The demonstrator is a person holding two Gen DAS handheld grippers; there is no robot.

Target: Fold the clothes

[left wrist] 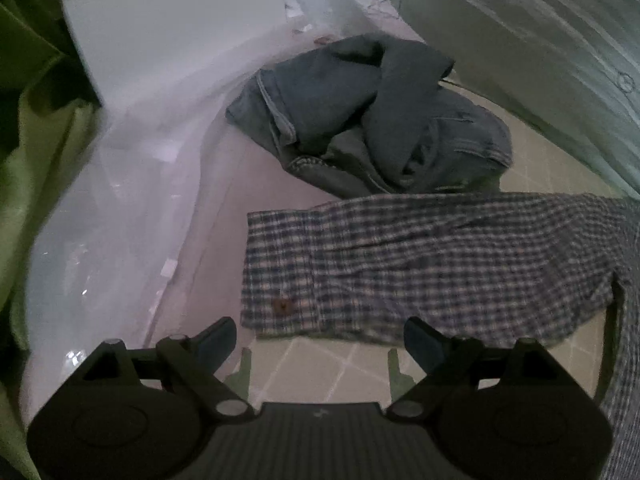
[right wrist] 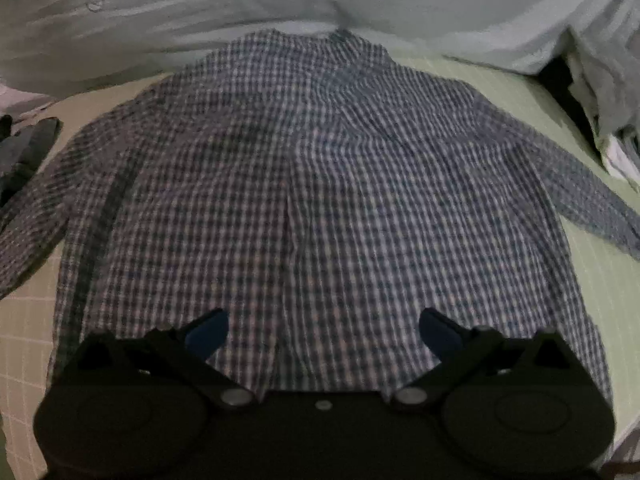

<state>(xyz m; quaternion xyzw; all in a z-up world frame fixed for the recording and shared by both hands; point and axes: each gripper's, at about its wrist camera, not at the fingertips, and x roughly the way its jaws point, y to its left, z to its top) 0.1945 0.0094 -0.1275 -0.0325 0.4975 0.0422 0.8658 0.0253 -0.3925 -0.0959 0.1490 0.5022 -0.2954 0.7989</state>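
right gripper (right wrist: 324, 334) open | checked shirt (right wrist: 312, 200) flat, collar far end

Free room: bare grid-lined mat (left wrist: 320, 368) beneath the sleeve cuff (left wrist: 280, 276); pale strip left of it. Obstacles: crumpled jeans (left wrist: 368, 120) just beyond the sleeve; checked shirt (right wrist: 320, 200) spread over mid-mat; pale bedding (right wrist: 280, 4) behind its collar

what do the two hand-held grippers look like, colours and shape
Both match: the left hand-held gripper and right hand-held gripper are matte black, with round housings either side, angled link arms on silver pivot pins, and dark blue finger pads. The left body is ribbed.
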